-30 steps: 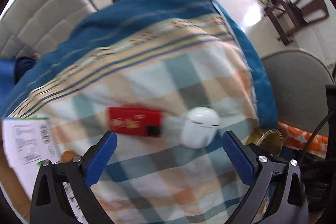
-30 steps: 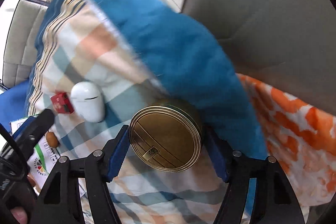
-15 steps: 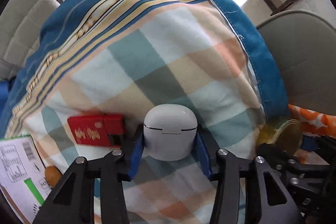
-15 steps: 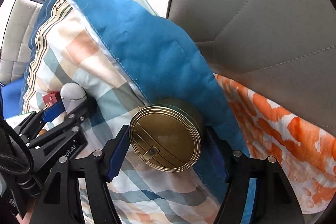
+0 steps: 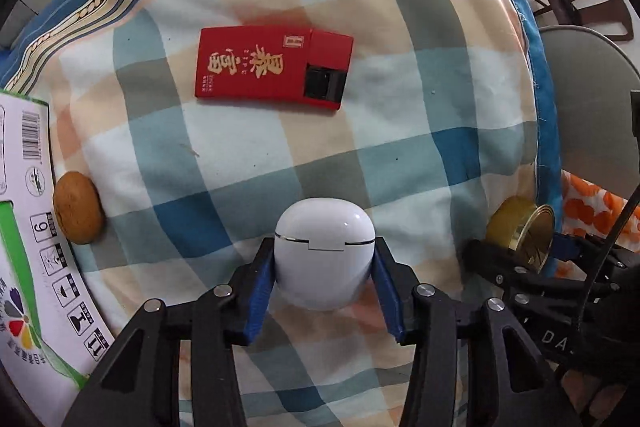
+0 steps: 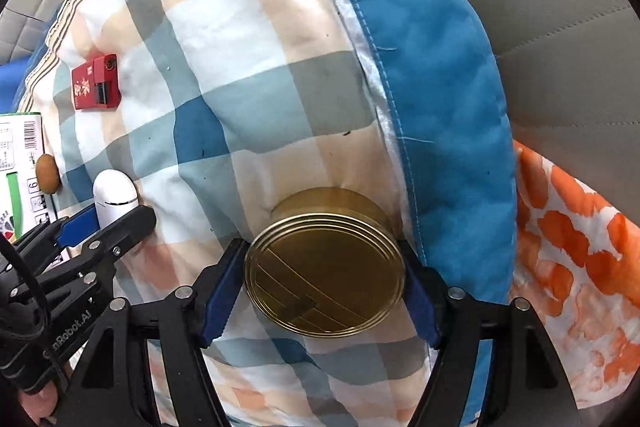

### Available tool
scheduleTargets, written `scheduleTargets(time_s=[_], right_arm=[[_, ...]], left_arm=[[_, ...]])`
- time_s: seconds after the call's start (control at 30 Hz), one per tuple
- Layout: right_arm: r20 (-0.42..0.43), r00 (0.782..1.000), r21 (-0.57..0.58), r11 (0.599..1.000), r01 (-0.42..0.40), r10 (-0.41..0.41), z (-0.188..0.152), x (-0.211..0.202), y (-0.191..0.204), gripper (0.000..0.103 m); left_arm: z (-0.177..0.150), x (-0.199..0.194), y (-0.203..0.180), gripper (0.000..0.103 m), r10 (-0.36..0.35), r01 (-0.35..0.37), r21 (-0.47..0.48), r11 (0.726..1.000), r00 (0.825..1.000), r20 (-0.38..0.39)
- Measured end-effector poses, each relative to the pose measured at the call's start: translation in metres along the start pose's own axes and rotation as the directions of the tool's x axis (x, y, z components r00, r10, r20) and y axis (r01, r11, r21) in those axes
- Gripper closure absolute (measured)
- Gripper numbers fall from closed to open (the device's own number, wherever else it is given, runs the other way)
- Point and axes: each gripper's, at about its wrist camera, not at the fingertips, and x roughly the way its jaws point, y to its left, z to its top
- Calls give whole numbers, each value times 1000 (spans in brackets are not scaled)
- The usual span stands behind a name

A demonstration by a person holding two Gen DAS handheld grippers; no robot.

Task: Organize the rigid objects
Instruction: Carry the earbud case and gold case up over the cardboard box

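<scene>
Since the earlier frames, the white earbud case (image 5: 325, 253) has been closed on by the left claw (image 5: 324, 287), which a second ago stood wide open above it, and the red box (image 5: 274, 69) is now seen well ahead of that claw rather than just beside the case. The case is now pinched between the blue pads (image 5: 258, 291) at its lower half, below the lid seam, so the left claw is narrowed firmly on it. The case is judged light, stiff and glossy, hence slippery; a hold across its flat sides below the seam is thought safest, since a squeeze on the domed lid could let it slide out or pop open.

The gold tin (image 6: 325, 265) sits between the pads of the right claw (image 6: 320, 287), whose jaws have just been opening a little. Whether the pads press on its rim cannot be told. The tin is judged rigid and smooth-walled, best taken across its round side.

A small brown round thing (image 5: 77, 209) lies off to the left of the left claw, just beside a printed carton (image 5: 28, 227). Everything rests on a soft checked quilt (image 5: 400, 115), which is likely to give under any push.
</scene>
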Motion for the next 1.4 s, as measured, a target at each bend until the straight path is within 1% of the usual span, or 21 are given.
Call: scheduleTargets(time_s=[0.1,0.2,0.23,0.27,0.33,0.4,0.43,0.53,0.67,0.9,0.93,0.97,1.0,1.1,1.17,1.2,1.3,1.4], right_arm=[[2,1000,38,999,-10,10,4,2,-5,26],[9,1000,55,998,11,-12,8,1,-10,35],[10,1000,54,998,20,-21,11,1,-6,35],[11,1000,52,998,21,-22,19,-4,-1,35],[13,1000,47,999,15,-16,17,-6,1,36],[16,1000,46,999,4,-5,13,-9,3,36],[19,1000,44,999,1,-2,2,-10,3,36],[41,999,27,1000,-1,0,-8,-20,5,36],[78,997,14,1000,-17,16,-24,-40,10,36],[128,991,-20,1000,-24,27,-44,-70,25,36],[129,991,-24,999,-26,29,-46,-73,27,36],[136,990,-22,999,-35,37,-52,-75,27,36],[144,989,-26,999,-39,42,-58,-83,30,36],[161,986,-33,999,-34,39,-67,-95,36,36],[161,986,-25,999,-48,52,-72,-99,30,36],[154,986,-11,998,-63,64,-76,-98,24,36],[126,990,14,997,-71,69,-78,-75,22,36],[120,989,4,996,-85,84,-85,-65,23,36]], left_arm=[[3,-2,-11,59,21,-21,10,1000,1000,10],[3,-6,-15,60,21,-21,2,1000,999,26],[4,-4,-30,60,21,-21,1,1000,999,29],[2,-7,-31,60,21,-21,3,1000,999,33],[-6,-19,-30,60,25,-25,12,1000,999,47],[-12,-32,-30,60,16,-17,19,1000,998,65],[-24,-35,-27,60,16,-18,21,1000,997,77],[-37,-54,-27,60,9,-11,16,1000,993,115],[-57,-85,-22,60,-5,4,10,1000,985,172],[-81,-122,-2,60,-27,28,0,1000,972,235],[-72,-119,6,60,-30,31,-1,1000,971,239],[-75,-123,7,60,-27,28,2,1000,970,242],[-69,-119,9,60,-25,25,2,1000,969,246],[-75,-119,4,60,-22,20,14,1000,967,253],[-73,-106,-1,60,-22,17,23,1000,968,251],[-75,-106,0,60,-22,16,25,1000,968,248],[-77,-101,2,60,-27,21,26,999,971,238],[-81,-94,-1,60,-31,25,31,999,975,220]])
